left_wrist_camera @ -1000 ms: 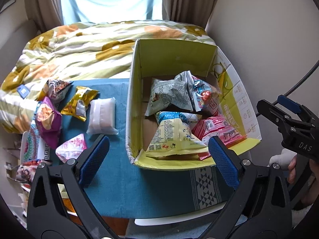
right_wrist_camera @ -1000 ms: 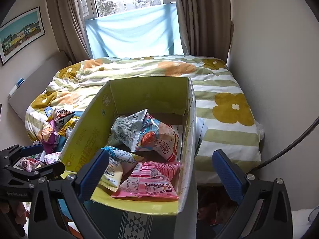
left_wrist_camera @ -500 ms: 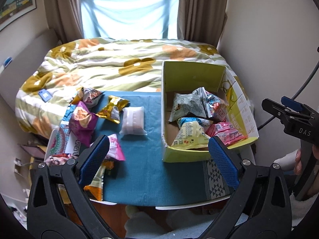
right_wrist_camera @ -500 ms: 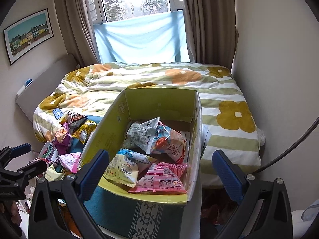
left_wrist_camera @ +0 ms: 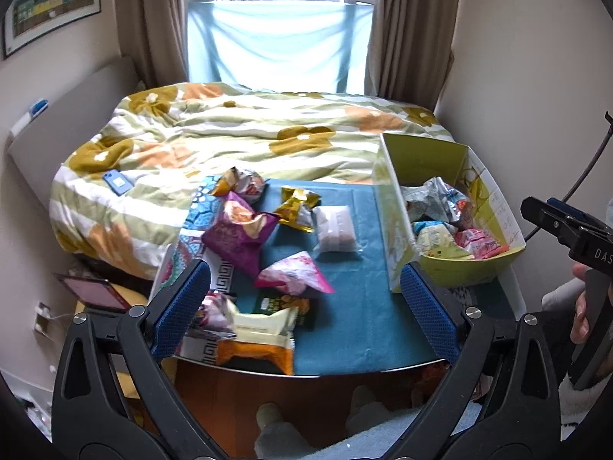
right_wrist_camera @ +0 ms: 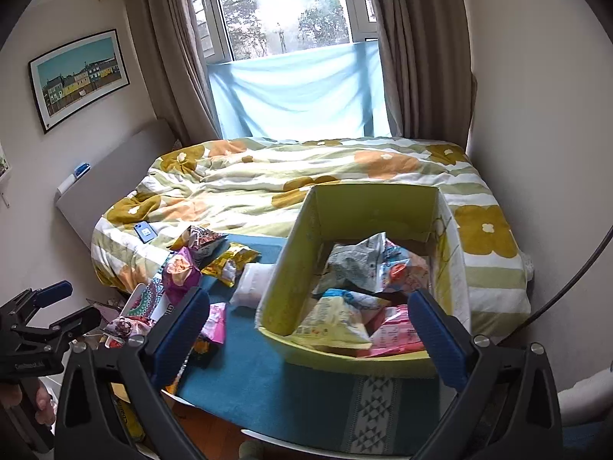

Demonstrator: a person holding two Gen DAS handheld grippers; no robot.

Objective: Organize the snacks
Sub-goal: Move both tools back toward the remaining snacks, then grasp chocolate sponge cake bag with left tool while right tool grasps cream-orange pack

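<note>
Left gripper (left_wrist_camera: 304, 304), fingers spread and empty, faces loose foil snack packets (left_wrist_camera: 293, 274) at the worktop's (left_wrist_camera: 356, 329) left edge; right gripper (right_wrist_camera: 308, 329), also spread, faces the yellow cardboard box (right_wrist_camera: 285, 268).

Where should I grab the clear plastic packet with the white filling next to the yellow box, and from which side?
Grip the clear plastic packet with white filling across its narrow width, near the middle, coming from above. It lies flat on the teal cloth, apart from the other snacks. The left hand-held gripper is open and suits it, I think.
</note>
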